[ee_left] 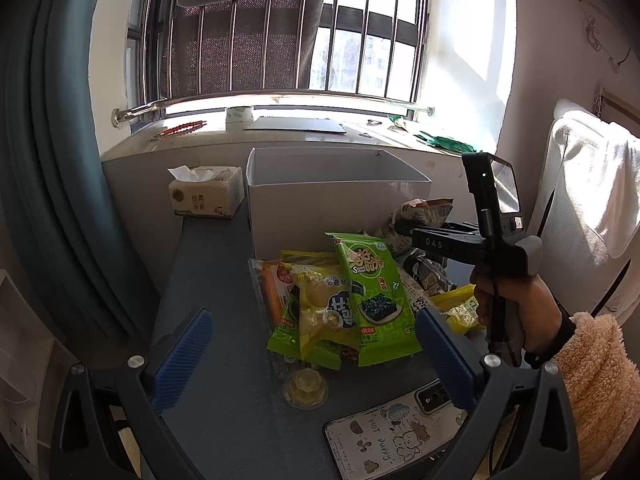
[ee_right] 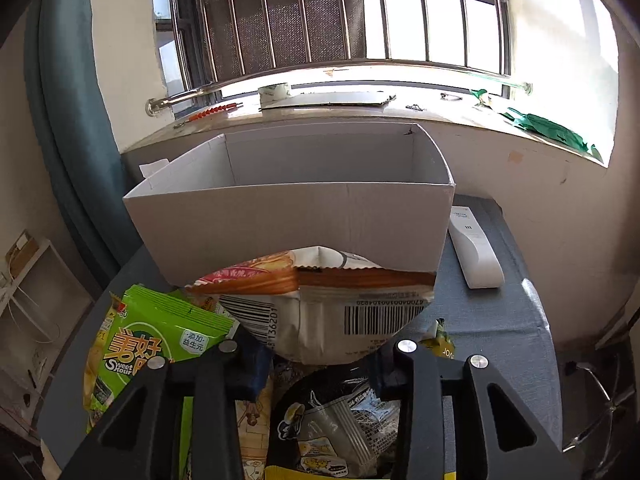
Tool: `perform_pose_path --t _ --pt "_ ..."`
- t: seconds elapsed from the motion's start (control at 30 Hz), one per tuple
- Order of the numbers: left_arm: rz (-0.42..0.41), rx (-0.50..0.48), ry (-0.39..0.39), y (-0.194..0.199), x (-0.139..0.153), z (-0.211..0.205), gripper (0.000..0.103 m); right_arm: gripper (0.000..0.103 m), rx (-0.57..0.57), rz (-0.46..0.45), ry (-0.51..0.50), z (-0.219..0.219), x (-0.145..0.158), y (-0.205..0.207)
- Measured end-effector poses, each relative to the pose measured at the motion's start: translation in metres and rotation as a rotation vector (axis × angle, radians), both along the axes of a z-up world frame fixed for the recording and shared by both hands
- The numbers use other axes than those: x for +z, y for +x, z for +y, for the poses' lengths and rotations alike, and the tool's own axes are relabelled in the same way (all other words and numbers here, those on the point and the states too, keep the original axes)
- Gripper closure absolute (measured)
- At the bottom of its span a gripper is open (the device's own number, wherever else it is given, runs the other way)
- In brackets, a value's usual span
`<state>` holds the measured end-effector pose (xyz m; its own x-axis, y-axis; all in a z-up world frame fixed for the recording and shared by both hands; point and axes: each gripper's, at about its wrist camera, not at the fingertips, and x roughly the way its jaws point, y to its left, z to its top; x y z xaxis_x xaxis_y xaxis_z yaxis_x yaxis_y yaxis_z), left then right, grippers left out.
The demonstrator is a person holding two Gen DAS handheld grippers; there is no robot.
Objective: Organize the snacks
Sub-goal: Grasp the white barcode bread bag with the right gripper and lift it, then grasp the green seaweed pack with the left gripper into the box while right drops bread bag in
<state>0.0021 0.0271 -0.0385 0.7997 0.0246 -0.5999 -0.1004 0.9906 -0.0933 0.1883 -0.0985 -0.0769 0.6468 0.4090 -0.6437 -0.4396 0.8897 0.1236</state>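
Note:
A pile of snack packets lies on the grey-blue table in front of an open white cardboard box (ee_left: 320,196). A green seaweed packet (ee_left: 376,292) and a yellow packet (ee_left: 320,304) lie on top. My left gripper (ee_left: 316,360) is open and empty, hovering above the pile's near edge. My right gripper (ee_right: 320,360) is shut on a white and orange snack bag (ee_right: 320,304) and holds it up just in front of the box (ee_right: 288,216). It also shows in the left wrist view (ee_left: 424,216). More packets lie below it, among them the green seaweed packet (ee_right: 160,336).
A tissue pack (ee_left: 206,192) stands left of the box. A phone in a cartoon case (ee_left: 396,436) and a small jelly cup (ee_left: 305,388) lie near the front. A white remote (ee_right: 474,248) lies right of the box. The windowsill runs behind.

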Motion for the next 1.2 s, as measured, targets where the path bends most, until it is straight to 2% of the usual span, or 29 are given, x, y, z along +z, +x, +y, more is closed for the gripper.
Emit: perform_pose_path --t 0.13,0.3,0.4,0.6,0.83,0.87,0.9,0.93,0.97,1.2 --pt "0.012 -0.020 -0.014 0.007 -0.005 -0.002 0.000 0.062 0.020 0.014 0.102 -0.021 0.015 -0.012" --pt "0.038 -0.051 -0.016 0.028 -0.012 -0.014 0.000 0.062 0.010 -0.060 0.203 -0.052 0.053 -0.042" --pt "0.061 -0.085 -0.003 0.048 -0.019 -0.027 0.000 0.062 -0.003 -0.117 0.213 -0.068 0.072 -0.066" --pt "0.128 -0.091 0.076 0.101 -0.034 -0.055 0.000 0.062 -0.061 -0.176 0.220 -0.102 0.088 -0.107" --pt "0.235 -0.001 0.260 0.152 -0.069 -0.082 0.000 0.062 -0.106 -0.189 0.191 -0.120 0.085 -0.128" --pt "0.244 0.004 0.285 0.155 -0.073 -0.084 0.001 0.062 -0.106 -0.187 0.188 -0.120 0.085 -0.129" --pt "0.240 0.004 0.288 0.156 -0.075 -0.084 0.007 0.062 -0.101 -0.187 0.182 -0.120 0.084 -0.131" --pt "0.230 0.001 0.277 0.156 -0.075 -0.083 0.015 0.062 -0.100 -0.186 0.179 -0.120 0.083 -0.131" --pt "0.230 -0.002 0.259 0.155 -0.074 -0.080 0.035 0.062 -0.100 -0.183 0.178 -0.120 0.082 -0.131" --pt "0.164 -0.041 0.108 0.136 -0.050 -0.055 0.035 0.062 -0.081 -0.179 0.202 -0.121 0.079 -0.133"
